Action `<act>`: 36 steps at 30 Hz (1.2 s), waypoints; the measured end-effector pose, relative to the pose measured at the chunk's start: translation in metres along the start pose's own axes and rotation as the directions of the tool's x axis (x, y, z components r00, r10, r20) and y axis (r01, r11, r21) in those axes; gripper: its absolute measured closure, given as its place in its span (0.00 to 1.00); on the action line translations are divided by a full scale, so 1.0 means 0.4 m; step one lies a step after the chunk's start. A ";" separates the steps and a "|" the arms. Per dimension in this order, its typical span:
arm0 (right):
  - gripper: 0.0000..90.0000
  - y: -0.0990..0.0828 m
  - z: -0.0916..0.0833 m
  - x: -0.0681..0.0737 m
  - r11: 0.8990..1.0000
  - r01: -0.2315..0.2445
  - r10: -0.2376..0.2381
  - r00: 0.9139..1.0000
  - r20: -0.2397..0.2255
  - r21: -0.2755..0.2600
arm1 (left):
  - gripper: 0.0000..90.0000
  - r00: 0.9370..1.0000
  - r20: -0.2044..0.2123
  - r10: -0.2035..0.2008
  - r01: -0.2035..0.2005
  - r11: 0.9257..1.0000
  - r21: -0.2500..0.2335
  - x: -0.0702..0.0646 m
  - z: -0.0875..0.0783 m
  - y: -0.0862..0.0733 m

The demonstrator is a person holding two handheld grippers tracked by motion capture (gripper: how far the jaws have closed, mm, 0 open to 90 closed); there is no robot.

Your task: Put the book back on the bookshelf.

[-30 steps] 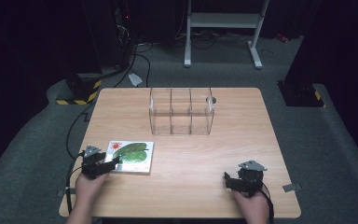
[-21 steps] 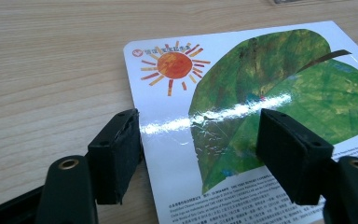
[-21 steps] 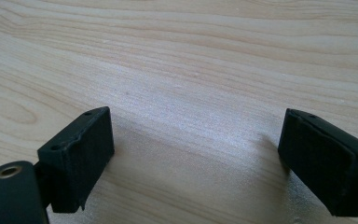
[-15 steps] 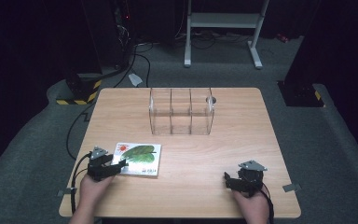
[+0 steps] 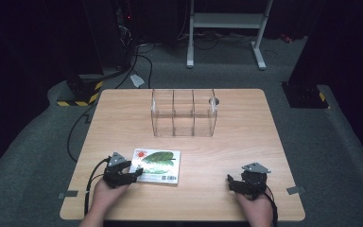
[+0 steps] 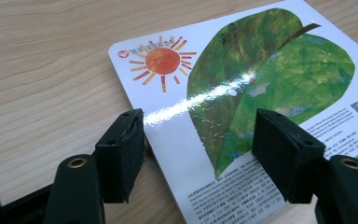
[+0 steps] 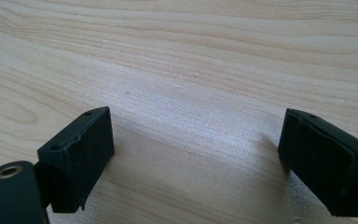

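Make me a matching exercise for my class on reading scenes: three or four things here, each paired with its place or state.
Things:
1. picture book
2. clear divided box
3. left gripper
4. right gripper

Places or states:
A. open over bare wood
B. lying flat, near the table's front left
C. jaws astride a glossy cover's corner
D. standing empty at the table's far middle

Pairs: 1-B, 2-D, 3-C, 4-A

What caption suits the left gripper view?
Left gripper open over the corner of a leaf-and-sun picture book lying on the wooden table.
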State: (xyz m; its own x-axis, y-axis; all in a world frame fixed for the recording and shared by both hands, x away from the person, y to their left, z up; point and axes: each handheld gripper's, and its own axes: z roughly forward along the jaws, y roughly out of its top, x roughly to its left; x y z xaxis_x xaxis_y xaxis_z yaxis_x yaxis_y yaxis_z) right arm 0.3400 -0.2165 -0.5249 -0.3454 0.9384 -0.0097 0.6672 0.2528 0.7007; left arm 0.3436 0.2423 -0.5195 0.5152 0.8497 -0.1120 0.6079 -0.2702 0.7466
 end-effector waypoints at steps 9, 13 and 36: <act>0.11 0.000 0.000 0.000 1.000 -0.001 0.001 1.000 -0.001 0.000 | 0.39 0.996 0.062 0.063 -0.064 0.998 0.016 -0.058 0.016 0.009; 0.11 0.000 0.000 0.000 1.000 0.000 0.000 1.000 0.000 0.000 | 0.39 0.992 0.089 0.089 -0.092 0.996 0.021 -0.088 0.023 0.012; 0.15 -0.003 -0.004 0.000 1.000 0.001 -0.001 1.000 0.005 -0.009 | 0.35 0.988 0.130 0.086 -0.091 0.995 0.028 -0.138 0.041 0.015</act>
State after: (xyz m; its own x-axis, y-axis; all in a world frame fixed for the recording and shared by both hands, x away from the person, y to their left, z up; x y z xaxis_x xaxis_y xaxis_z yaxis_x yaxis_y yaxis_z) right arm 0.3383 -0.2170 -0.5245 -0.3428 0.9393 -0.0134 0.6610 0.2513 0.7070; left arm 0.3289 0.1863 -0.5195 0.6402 0.7568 -0.1317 0.5754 -0.3588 0.7350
